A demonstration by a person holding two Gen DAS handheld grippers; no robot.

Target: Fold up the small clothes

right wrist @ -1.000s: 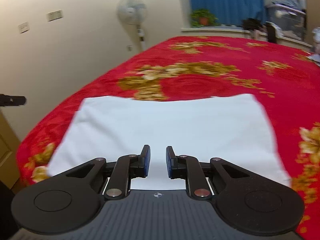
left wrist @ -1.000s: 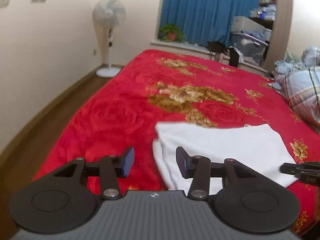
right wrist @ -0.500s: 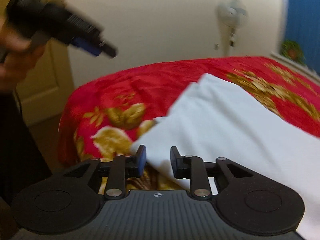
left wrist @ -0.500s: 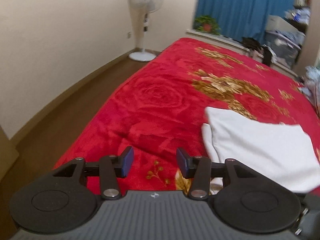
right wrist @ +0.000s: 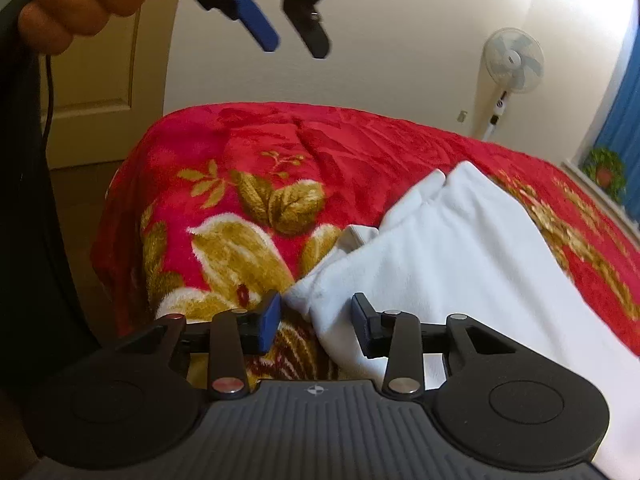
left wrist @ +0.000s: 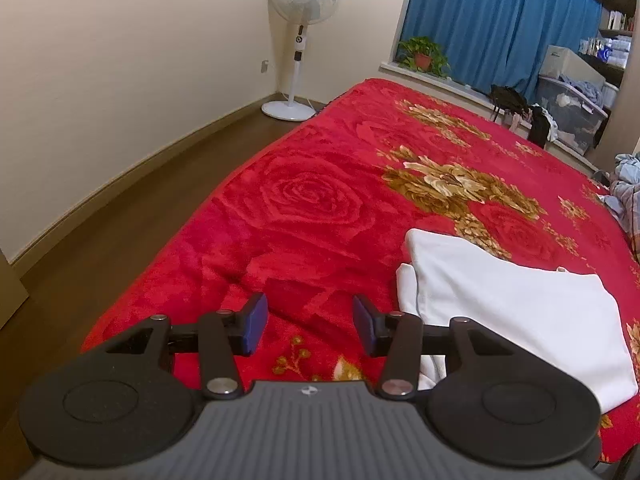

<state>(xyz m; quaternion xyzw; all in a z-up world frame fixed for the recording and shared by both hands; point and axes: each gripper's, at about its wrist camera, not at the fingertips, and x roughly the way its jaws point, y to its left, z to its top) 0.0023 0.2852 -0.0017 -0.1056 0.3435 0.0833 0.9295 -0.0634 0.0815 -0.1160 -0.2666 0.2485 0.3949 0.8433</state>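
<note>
A folded white garment [left wrist: 516,312] lies on the red floral blanket [left wrist: 312,208] near the bed's front edge. My left gripper [left wrist: 308,326] is open and empty, above bare blanket to the left of the garment. My right gripper [right wrist: 316,320] is open at the garment's near corner; the white cloth [right wrist: 472,256] lies between its fingers, and they are not closed on it. The left gripper [right wrist: 292,36] also shows in the right wrist view, held high in a hand, open.
A standing fan [left wrist: 300,36] is by the wall beyond the bed's far left corner. A plant [left wrist: 424,56], bags and a storage bin [left wrist: 568,116] line the window side. Crumpled clothes [left wrist: 628,196] lie at the right. A door [right wrist: 108,80] stands behind the bed corner.
The left gripper drew back and swung left off the garment. The right gripper swung left to the garment's near corner and opened wider.
</note>
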